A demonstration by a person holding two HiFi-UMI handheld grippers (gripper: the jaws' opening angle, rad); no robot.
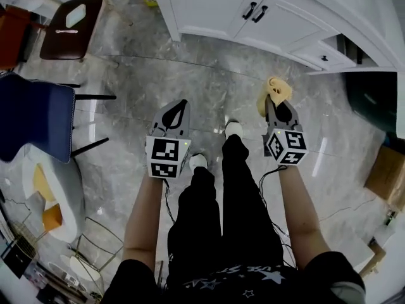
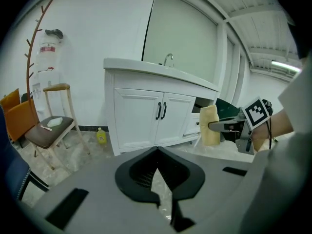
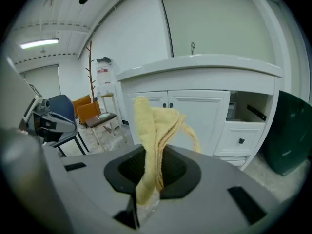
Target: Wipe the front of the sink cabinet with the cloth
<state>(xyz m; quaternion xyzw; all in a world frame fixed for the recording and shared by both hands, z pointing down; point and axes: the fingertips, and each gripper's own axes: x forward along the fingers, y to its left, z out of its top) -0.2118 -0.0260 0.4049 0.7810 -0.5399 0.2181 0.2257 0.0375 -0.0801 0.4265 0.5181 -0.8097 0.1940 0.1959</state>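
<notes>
Right claw grips yellow cloth, apart from sink cabinet.

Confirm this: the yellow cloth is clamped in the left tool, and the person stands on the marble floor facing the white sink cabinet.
Wrong on one point: the yellow cloth is clamped in the right tool, not the left, as the right gripper view shows; the left tool holds nothing. The person does stand on the marble floor facing the white sink cabinet.
</notes>
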